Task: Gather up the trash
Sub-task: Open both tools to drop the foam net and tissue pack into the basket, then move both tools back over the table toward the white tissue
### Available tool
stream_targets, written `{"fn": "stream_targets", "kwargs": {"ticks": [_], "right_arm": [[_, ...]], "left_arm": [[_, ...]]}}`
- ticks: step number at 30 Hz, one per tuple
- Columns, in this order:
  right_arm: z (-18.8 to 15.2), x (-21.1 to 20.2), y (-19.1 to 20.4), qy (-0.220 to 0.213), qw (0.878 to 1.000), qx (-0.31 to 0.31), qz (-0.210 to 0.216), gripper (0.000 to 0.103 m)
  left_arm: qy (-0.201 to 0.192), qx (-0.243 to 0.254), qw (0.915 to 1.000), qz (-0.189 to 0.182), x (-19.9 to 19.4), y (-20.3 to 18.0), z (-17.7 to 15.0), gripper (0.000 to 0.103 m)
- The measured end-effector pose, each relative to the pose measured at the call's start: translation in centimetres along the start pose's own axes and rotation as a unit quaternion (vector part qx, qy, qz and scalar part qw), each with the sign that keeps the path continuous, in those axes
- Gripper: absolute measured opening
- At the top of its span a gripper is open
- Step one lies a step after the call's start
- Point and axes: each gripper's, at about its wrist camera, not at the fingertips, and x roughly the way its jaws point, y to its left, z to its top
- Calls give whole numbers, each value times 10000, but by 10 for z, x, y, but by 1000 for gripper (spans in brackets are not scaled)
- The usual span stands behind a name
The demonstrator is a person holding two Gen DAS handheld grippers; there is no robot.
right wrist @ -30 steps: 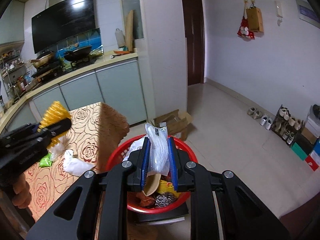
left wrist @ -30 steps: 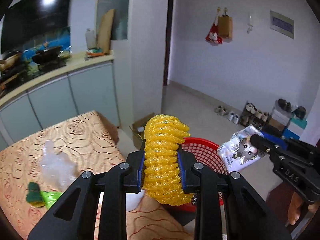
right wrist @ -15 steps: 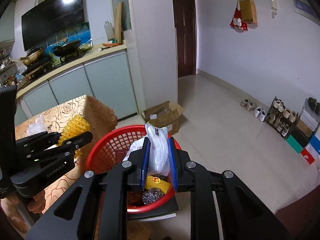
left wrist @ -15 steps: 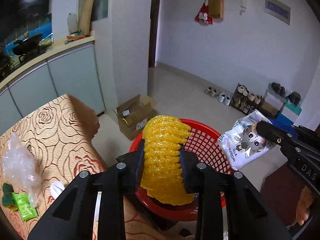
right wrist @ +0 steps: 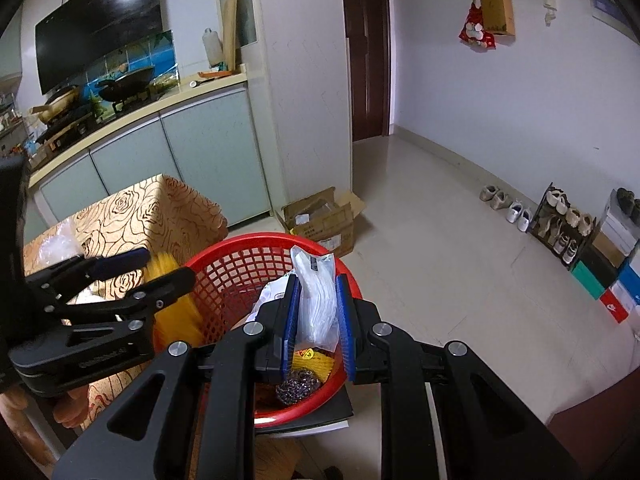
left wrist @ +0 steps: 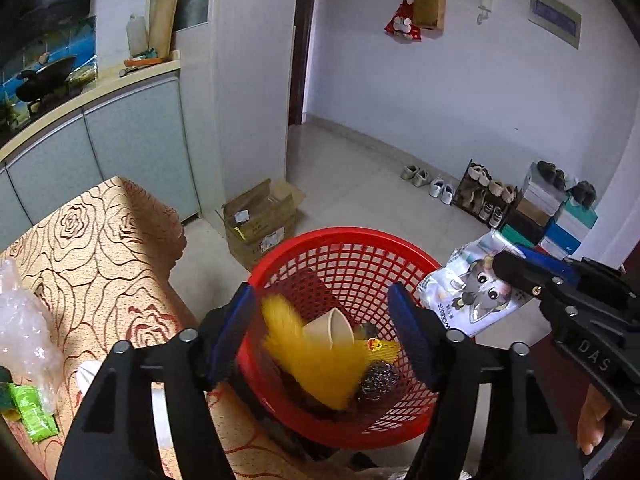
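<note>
A red mesh basket (left wrist: 344, 234) stands beside the table and holds trash. My left gripper (left wrist: 320, 292) hangs over it with its jaws opening wide. A yellow foam net (left wrist: 316, 360) drops, blurred, between the jaws into the basket, and neither pad touches it. The right wrist view has the left gripper (right wrist: 166, 266) at the basket's (right wrist: 248, 240) left rim with the yellow net (right wrist: 176, 312) below it. My right gripper (right wrist: 318, 280) is shut on a white packet (right wrist: 318, 296) over the basket's right side. From the left wrist view that packet (left wrist: 472, 292) bears a cat print.
Inside the basket lie a steel scourer (left wrist: 378, 376) and a beige cup piece (left wrist: 332, 326). The rose-patterned table (left wrist: 100, 240) carries a clear plastic bag (left wrist: 20, 328) and a green wrapper (left wrist: 32, 412). A cardboard box (left wrist: 260, 216) and a shoe rack (left wrist: 488, 196) sit on the floor.
My left gripper moved over the basket, opened and let go of the yellow net, which falls in. My right gripper sank a little toward the basket with the packet.
</note>
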Motion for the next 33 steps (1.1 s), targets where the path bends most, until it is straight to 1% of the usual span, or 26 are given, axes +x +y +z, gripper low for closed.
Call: {"fn": "stream_targets", "kwargs": {"ticks": [5, 8, 10, 11, 12, 14, 21, 25, 33], "right_arm": [[-2, 5, 5, 68, 9999, -2, 87, 20], [-3, 6, 10, 110, 9998, -46, 147, 21], [-4, 5, 12, 139, 9997, -56, 216, 25], [-3, 4, 13, 127, 9996, -46, 233, 30], [-3, 2, 14, 101, 9997, -31, 236, 32], [-1, -2, 14, 71, 9996, -1, 263, 34], [3, -20, 17, -97, 9996, 24, 279, 35], [4, -29, 25, -190, 9993, -10, 331, 37], [6, -42, 45, -314, 9985, -110, 429, 38]], "left_arm": [[-98, 126, 9998, 69, -12, 2, 0, 69], [-200, 102, 9997, 89, -23, 4, 1, 69], [-294, 57, 9995, 93, -32, 7, 3, 70], [-342, 48, 9994, 100, -36, 8, 3, 70], [-373, 39, 9992, 114, -39, 9, 5, 70], [-443, 6, 9989, 146, -48, 13, 5, 71], [-639, -130, 9972, 357, -73, 29, 2, 73], [-720, -190, 9960, 499, -84, 38, -3, 75], [-871, -250, 9930, 762, -109, 50, -12, 75]]}}
